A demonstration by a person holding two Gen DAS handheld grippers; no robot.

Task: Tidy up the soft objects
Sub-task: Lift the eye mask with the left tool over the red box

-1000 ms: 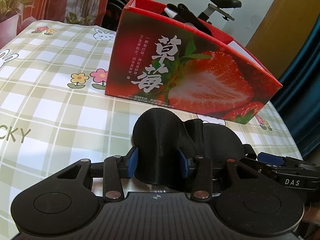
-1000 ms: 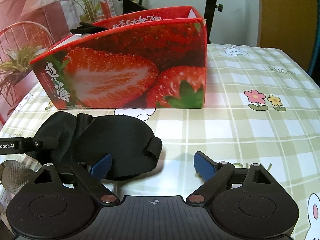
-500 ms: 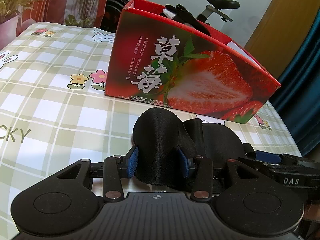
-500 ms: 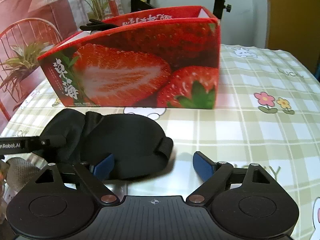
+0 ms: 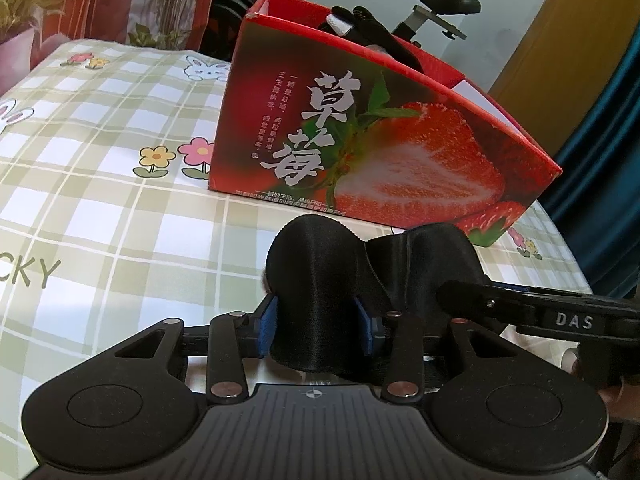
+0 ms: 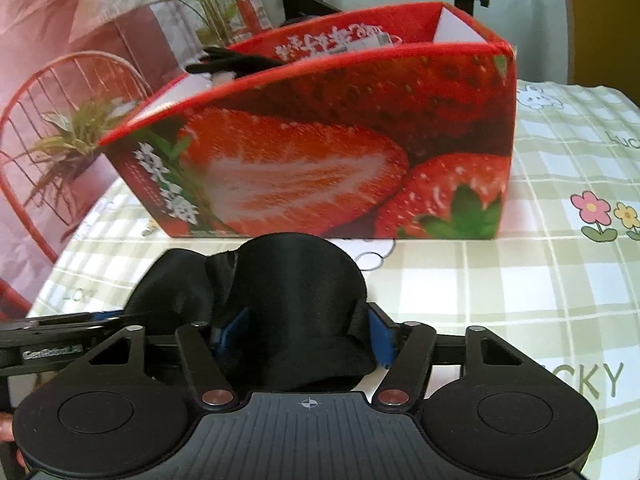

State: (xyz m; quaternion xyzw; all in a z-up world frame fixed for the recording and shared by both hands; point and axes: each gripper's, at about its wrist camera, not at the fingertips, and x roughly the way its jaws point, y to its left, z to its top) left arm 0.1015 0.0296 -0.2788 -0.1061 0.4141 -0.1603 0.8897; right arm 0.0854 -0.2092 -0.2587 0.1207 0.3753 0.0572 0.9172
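Left wrist view: the black sleep mask (image 5: 320,280) lies on the checked desk (image 5: 100,208) at lower centre, in front of the strawberry box (image 5: 380,152) at upper centre. The left claw (image 5: 318,326) is closing, its blue pads pressed on one bulging eye cup. The mask is satin-black, soft, buckled into two humps. A dark item (image 5: 368,28) already shows above the box rim, so part of the sorting appears done; the mask is not yet boxed.

Right wrist view: the right claw (image 6: 306,334) at lower centre is closing on the other eye cup, pads touching the fabric at both sides. The mask rests just before the box wall at centre. Remaining, by judgement: lift and place the mask inside.
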